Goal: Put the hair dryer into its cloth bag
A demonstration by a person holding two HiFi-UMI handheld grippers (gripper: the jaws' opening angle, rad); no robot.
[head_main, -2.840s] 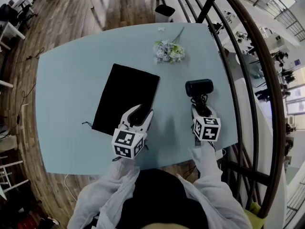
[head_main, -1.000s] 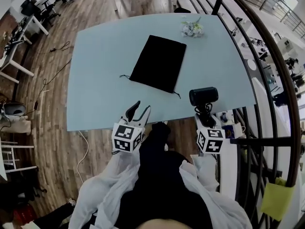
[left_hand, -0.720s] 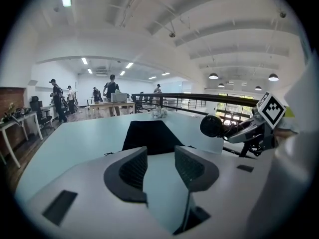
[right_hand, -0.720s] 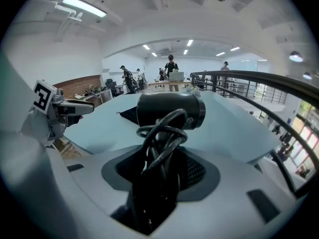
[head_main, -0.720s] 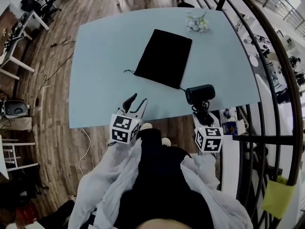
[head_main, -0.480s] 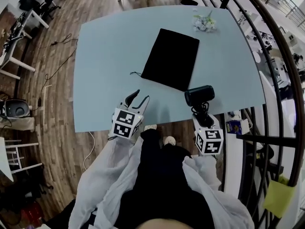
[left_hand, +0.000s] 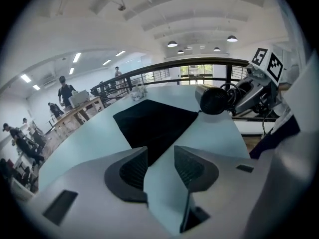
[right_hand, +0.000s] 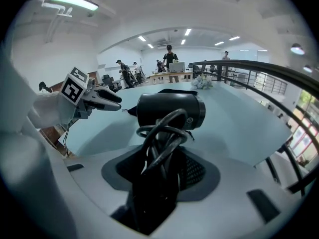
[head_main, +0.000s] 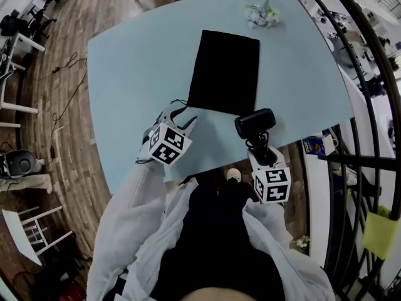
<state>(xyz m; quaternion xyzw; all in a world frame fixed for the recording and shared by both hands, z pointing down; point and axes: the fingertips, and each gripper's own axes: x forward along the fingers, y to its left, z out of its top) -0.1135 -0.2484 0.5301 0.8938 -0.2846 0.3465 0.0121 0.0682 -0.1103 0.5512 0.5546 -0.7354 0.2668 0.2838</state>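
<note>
a: left gripper?
b: spread, empty, near bag corner.
a: right gripper?
b: clamped on dryer handle and coiled cord; held above table, beside bag, outside it.

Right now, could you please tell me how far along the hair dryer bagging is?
Done: the hair dryer is off the table, its handle and coiled cord clamped in the right gripper. In hand: the left gripper, open and empty, hovers beside the cloth bag. Left: the bag lies flat; it must be opened and the dryer slid inside.
</note>
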